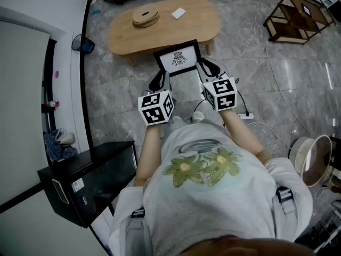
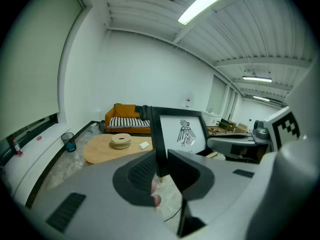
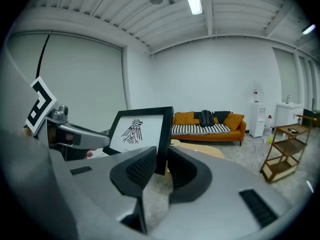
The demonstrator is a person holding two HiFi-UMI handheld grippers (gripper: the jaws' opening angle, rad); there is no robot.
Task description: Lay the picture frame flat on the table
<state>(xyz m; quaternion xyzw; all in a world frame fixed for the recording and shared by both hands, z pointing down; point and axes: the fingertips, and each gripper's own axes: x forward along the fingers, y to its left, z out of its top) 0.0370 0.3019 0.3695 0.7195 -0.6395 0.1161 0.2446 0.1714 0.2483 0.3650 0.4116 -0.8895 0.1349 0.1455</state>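
A black picture frame (image 1: 178, 58) with a bird print is held in the air, just short of the near edge of the oval wooden table (image 1: 197, 28). My left gripper (image 1: 160, 82) is shut on the frame's left edge, which the left gripper view shows as a bar (image 2: 160, 149) between the pads. My right gripper (image 1: 205, 71) is shut on the frame's right edge (image 3: 163, 139). In both gripper views the frame (image 2: 182, 131) (image 3: 137, 131) stands nearly upright, with the print facing me.
On the table lie a round wooden disc (image 1: 145, 16) and a small white block (image 1: 178, 13). An orange sofa (image 3: 207, 124) stands beyond it. A wooden shelf unit (image 1: 295, 17) is at the far right, a black cabinet (image 1: 85, 180) at my near left, and a power strip (image 1: 245, 115) lies on the floor.
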